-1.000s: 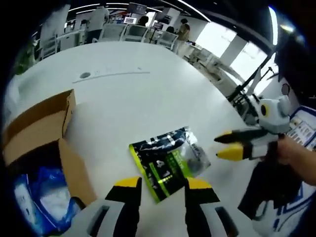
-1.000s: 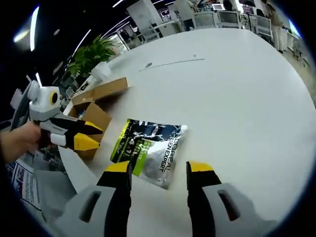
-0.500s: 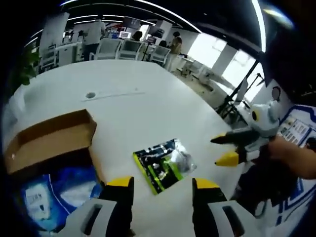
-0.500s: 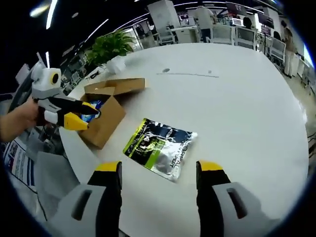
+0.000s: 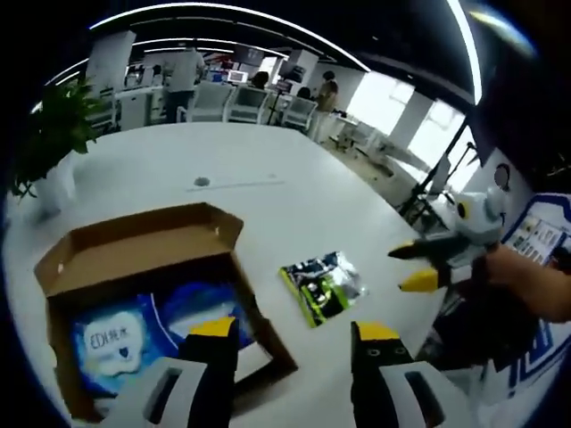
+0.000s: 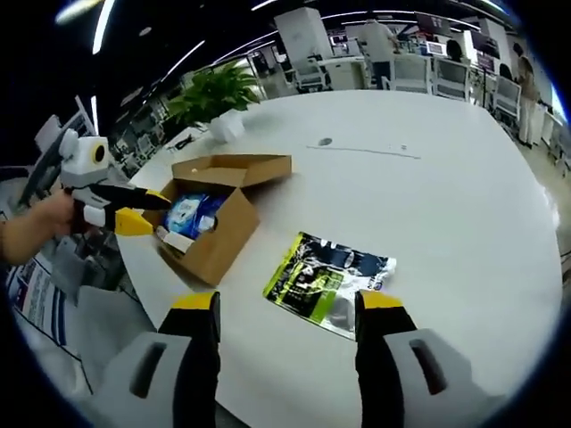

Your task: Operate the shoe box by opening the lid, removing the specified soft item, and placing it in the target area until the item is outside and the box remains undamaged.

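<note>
An open brown cardboard shoe box [image 5: 143,267] [image 6: 219,209] stands on the white table, its lid folded back, with blue packets [image 5: 134,330] [image 6: 192,214] inside. A green-and-black soft pouch [image 5: 321,285] [image 6: 326,281] lies flat on the table beside the box. My left gripper [image 5: 285,334] hovers open above the box's near corner, nothing between its fingers; it also shows in the right gripper view [image 6: 134,214], held by a hand at the box's left side. My right gripper [image 6: 285,308] is open, held back above the pouch, and appears from the right in the left gripper view [image 5: 419,267].
The round white table [image 6: 428,196] has a small grommet [image 6: 324,142] [image 5: 202,182]. A potted plant [image 5: 49,143] [image 6: 214,98] stands near its far edge. Office chairs and people are beyond the table. The table edge runs close below both grippers.
Both grippers have pulled back and up, so box and pouch look smaller and farther. The left view now takes in the whole open box. The pouch lies where it was.
</note>
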A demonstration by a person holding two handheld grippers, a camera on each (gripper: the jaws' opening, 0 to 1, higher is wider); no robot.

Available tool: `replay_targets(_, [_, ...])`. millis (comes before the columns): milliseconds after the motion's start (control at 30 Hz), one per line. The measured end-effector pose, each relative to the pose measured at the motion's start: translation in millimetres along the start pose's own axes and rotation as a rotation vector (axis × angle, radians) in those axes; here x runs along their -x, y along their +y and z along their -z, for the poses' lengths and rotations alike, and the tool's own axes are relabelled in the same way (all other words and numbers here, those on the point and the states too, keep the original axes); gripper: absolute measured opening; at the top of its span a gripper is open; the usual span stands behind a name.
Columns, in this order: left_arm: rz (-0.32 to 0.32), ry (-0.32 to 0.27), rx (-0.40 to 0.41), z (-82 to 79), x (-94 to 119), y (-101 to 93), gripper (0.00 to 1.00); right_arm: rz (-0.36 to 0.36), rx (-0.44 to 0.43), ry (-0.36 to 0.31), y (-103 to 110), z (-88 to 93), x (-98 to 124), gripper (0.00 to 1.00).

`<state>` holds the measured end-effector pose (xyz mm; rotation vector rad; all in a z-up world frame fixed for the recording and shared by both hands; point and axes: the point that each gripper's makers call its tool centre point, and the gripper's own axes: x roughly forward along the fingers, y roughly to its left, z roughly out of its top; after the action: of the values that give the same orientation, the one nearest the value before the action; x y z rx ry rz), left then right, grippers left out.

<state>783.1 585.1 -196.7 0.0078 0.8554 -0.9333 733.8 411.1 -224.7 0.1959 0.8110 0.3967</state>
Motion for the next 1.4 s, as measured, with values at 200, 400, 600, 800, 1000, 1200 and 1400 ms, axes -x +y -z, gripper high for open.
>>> replay_targets(200, [-0.044, -0.023, 0.021, 7.3, 31, 33.3, 0.52, -0.038, 0.022, -0.016, 42, -20.2, -18, 0.56])
replay_targets(400, [-0.076, -0.047, 0.049, 12.8, 60, 68.3, 0.52, -0.067, 0.039, -0.029, 79, -37.2, -38, 0.53])
replay_targets(600, [-0.093, -0.052, 0.064, 21.3, 78, 98.0, 0.52, -0.099, 0.057, -0.030, 116, -52.3, -72, 0.51])
replay_targets(800, [-0.088, -0.049, 0.082, 30.3, 86, 119.0, 0.52, -0.133, 0.079, -0.006, 148, -60.1, -108, 0.50])
replay_targets(1000, [-0.077, -0.048, 0.089, 33.6, 91, 133.0, 0.51, -0.153, 0.091, 0.017, 173, -66.9, -136, 0.50])
replay_targets(1200, [-0.074, -0.050, 0.093, 35.0, 96, 148.5, 0.51, -0.164, 0.097, 0.025, 182, -74.0, -154, 0.49])
replay_targets(1400, [-0.070, -0.048, 0.107, 38.9, 97, 159.9, 0.51, -0.164, 0.104, 0.045, 184, -72.4, -170, 0.48])
